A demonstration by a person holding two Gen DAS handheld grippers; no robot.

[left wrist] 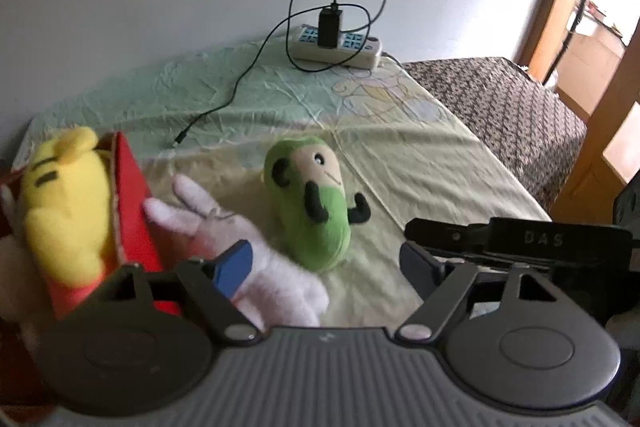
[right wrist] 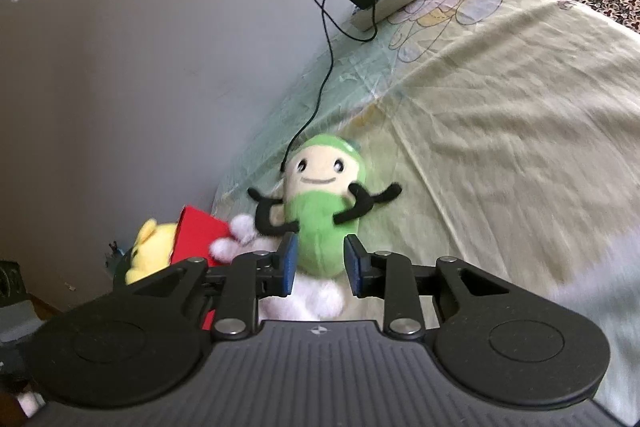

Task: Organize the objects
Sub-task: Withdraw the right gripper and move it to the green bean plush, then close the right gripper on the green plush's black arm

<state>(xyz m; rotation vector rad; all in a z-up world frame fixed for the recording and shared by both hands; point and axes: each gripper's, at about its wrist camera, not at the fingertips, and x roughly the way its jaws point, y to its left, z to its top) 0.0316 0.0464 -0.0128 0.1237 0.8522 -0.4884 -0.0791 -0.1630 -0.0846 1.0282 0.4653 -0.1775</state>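
The left gripper (left wrist: 326, 267) has its jaws spread wide and grasps nothing; its left blue pad (left wrist: 234, 269) overlaps the white plush (left wrist: 260, 259), though contact cannot be told through the blur. The right gripper (right wrist: 320, 267) stands partly parted, its pads flanking the lower end of the green plush (right wrist: 320, 223) without clearly pressing it.

Taking the green plush as landmark: in the left wrist view the red box (left wrist: 134, 211) stands to its left, beyond the white plush, and holds the yellow plush (left wrist: 66, 211), whose lower half the gripper body hides. The box's far side is cut off.

The green plush lies face up on the pale bedsheet (right wrist: 500, 147), bean-shaped, with a cream face, smile and thin black arms. Behind it a black cable (left wrist: 240, 83) runs to a charger in the power strip (left wrist: 336, 47) by the wall.
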